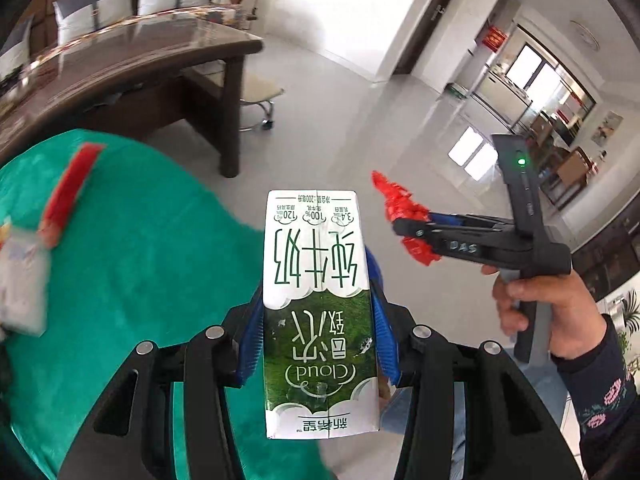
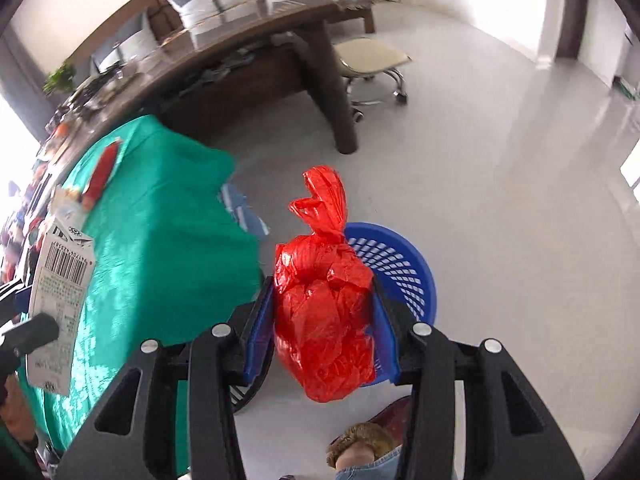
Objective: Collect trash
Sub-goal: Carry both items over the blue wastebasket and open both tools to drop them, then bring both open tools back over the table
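Holding the milk carton [image 1: 320,312] clenched in my left gripper [image 1: 318,320], I have it off the green-covered counter [image 1: 132,260] and over the floor. My right gripper [image 2: 326,320] has its jaws clamped on a knotted red plastic bag [image 2: 324,300], which hangs just above the blue basket [image 2: 396,264] standing on the floor beside the counter. A red packet [image 1: 68,196] and another carton [image 1: 20,280] lie on the counter, uncollected. My worry: the bag is soft and could slip out sideways and miss the basket rim, and the two grippers are near enough to collide over the opening if I drop both at once.
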